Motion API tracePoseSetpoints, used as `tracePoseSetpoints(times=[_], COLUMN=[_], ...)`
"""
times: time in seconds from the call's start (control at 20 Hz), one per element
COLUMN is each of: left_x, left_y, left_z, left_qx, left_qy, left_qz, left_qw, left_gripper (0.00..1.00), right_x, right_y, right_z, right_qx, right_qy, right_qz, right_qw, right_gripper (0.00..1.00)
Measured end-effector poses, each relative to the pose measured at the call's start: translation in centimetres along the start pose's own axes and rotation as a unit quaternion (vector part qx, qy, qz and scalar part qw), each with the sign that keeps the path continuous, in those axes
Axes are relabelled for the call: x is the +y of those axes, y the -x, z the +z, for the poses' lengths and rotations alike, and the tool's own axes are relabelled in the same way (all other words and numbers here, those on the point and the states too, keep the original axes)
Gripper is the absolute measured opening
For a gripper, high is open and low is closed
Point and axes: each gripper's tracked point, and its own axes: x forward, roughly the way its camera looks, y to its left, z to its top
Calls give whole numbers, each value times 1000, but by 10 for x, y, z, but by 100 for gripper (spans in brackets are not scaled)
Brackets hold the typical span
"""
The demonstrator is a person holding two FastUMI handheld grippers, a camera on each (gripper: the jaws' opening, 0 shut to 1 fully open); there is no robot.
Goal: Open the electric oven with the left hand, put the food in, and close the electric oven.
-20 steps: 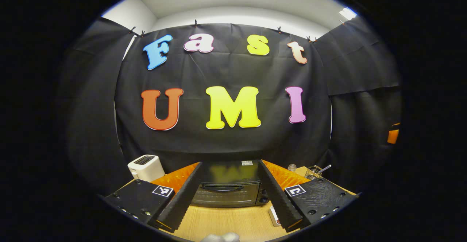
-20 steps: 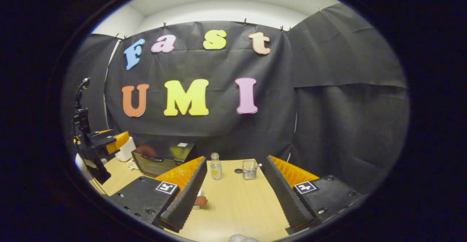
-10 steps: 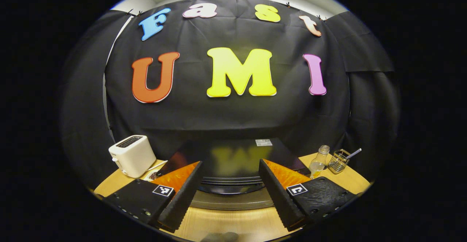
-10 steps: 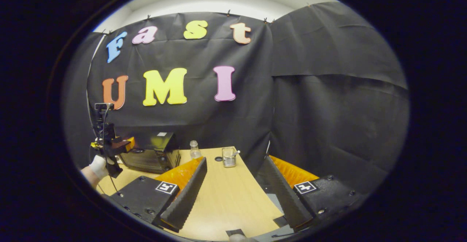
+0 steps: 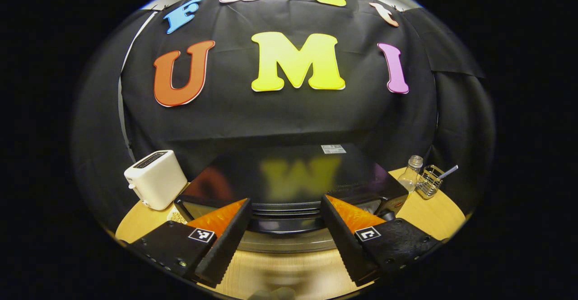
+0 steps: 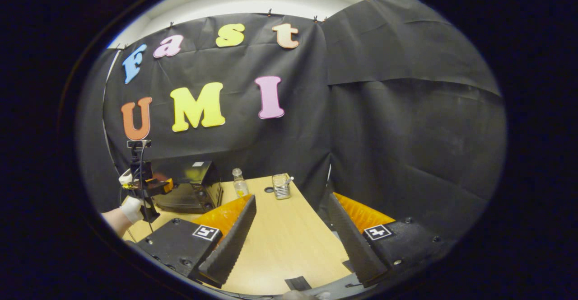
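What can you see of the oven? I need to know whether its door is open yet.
The oven is a black box with a glossy top that mirrors the wall. It stands on the wooden table, with a white toaster to one side and a small bottle to the other. The door looks shut, its dark handle bar across the front. The left gripper is open, with its fingers either side of the handle and not closed on it. Knobs show in the right gripper view.

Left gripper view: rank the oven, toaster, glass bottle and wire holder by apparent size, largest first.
1. Oven, though it is nearest the camera.
2. Toaster.
3. Glass bottle and wire holder look alike; unranked.
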Motion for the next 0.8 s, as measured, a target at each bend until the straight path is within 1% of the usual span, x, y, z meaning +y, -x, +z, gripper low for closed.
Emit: tracePoseSetpoints(times=[0.05, 0.15, 0.2, 0.35, 0.4, 0.45, 0.55, 0.6, 0.75, 0.8], left_x=[0, 1, 1, 0, 1, 0, 0, -1, -3, -3], left_y=[3, 8, 13, 28, 33, 39, 51, 56, 73, 79], left_z=[0, -2, -5, -13, -18, -21, -30, -36, -55, -63], left_qx=[0, -1, -1, -4, -2, -4, -3, 1, 11, 15], left_qy=[-1, -5, -12, -13, -11, -11, -14, -13, -13, -13], left_qz=[-1, 2, 2, -5, -7, -9, -12, -13, -17, -18], left_qw=[1000, 1000, 1000, 1000, 1000, 1000, 1000, 1000, 1000, 1000], left_gripper=[97, 97, 97, 97, 97, 97, 97, 97, 97, 97], right_x=[1, 4, 4, 5, 6, 6, 9, 10, 12, 13], right_y=[0, 5, 8, 15, 17, 19, 22, 25, 30, 32], right_z=[-3, -3, -4, -12, -14, -16, -22, -24, -29, -30], right_qx=[3, 3, 2, 8, 10, 12, 16, 17, 21, 23], right_qy=[1, 2, 4, 9, 8, 6, 5, 5, 9, 10], right_qz=[1, 6, 7, 11, 13, 15, 20, 23, 28, 29], right_qw=[1000, 1000, 1000, 1000, 1000, 1000, 1000, 1000, 999, 999], right_gripper=[100, 100, 98, 98, 100, 100, 100, 98, 98, 100])
